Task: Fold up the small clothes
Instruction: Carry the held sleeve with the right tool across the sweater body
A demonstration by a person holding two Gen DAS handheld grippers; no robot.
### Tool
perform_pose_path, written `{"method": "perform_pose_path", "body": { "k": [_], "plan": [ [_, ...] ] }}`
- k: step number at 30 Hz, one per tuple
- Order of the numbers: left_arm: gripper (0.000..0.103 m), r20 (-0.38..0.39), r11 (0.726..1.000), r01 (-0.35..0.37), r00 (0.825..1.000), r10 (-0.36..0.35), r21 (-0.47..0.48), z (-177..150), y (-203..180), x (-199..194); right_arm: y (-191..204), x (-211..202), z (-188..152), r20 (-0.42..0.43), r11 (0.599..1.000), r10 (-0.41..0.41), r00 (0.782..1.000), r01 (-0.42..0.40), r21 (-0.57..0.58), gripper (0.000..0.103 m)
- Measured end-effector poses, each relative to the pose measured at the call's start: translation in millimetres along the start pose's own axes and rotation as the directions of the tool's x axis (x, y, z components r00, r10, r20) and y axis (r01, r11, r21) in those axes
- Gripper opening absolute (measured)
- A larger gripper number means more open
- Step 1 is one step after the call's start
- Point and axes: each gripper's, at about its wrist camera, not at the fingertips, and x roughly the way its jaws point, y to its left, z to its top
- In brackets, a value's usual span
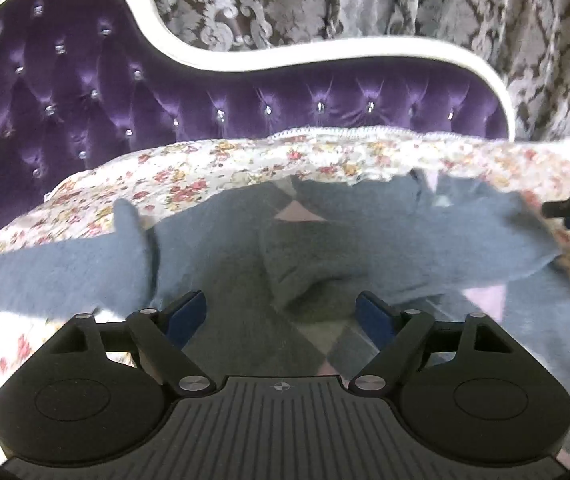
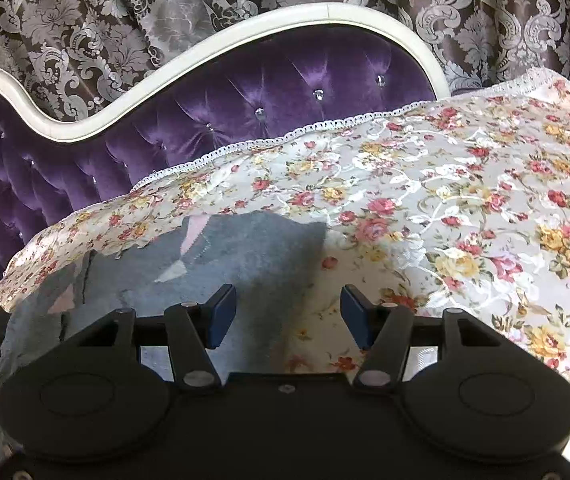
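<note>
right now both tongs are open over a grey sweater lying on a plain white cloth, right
Not quite. The cloth is floral, with red and yellow roses, not plain white; the right wrist view shows it best. The rest holds: left tongs and right tongs are open over the grey sweater.

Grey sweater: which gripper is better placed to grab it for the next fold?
Left. The left gripper, open, hangs directly over the grey sweater's middle; the right gripper, also open, sits at its edge.
</note>
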Motion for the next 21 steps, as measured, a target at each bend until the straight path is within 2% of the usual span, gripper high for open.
{"method": "perform_pose_path", "body": {
  "k": [1,4,7,11,15,21],
  "plan": [
    [0.075,-0.004,1.0,-0.003,1.0,0.003,0.022,-1.0,-3.5,7.6,-1.2,0.6,-0.3,0.0,1.0,0.002,1.0,-0.002,0.005,0.063],
    [0.073,-0.02,0.995,-0.021,1.0,0.023,0.098,-1.6,-17.9,32.8,-6.4,2.9,-1.8,-0.006,1.0,0.006,1.0,-0.006,0.018,0.063],
    [0.07,-0.045,0.994,-0.035,0.998,0.04,0.106,-4.7,-18.4,48.1,-7.1,5.9,-3.3,-0.018,1.0,0.01,1.0,-0.01,0.014,0.063],
    [0.071,-0.071,0.993,-0.112,0.991,0.109,-0.034,0.3,9.1,57.2,-5.0,6.9,-2.3,-0.025,1.0,0.017,1.0,-0.017,-0.006,0.063],
    [0.071,-0.131,0.966,-0.15,0.984,0.123,-0.213,0.1,48.3,56.3,-5.9,11.3,1.5,-0.036,1.0,0.023,0.999,-0.023,-0.008,0.063],
    [0.07,-0.106,0.955,-0.146,0.987,0.123,-0.259,-9.2,63.3,38.1,-1.8,27.8,1.9,-0.065,0.999,0.026,0.998,-0.027,-0.017,0.063]
  ]
}}
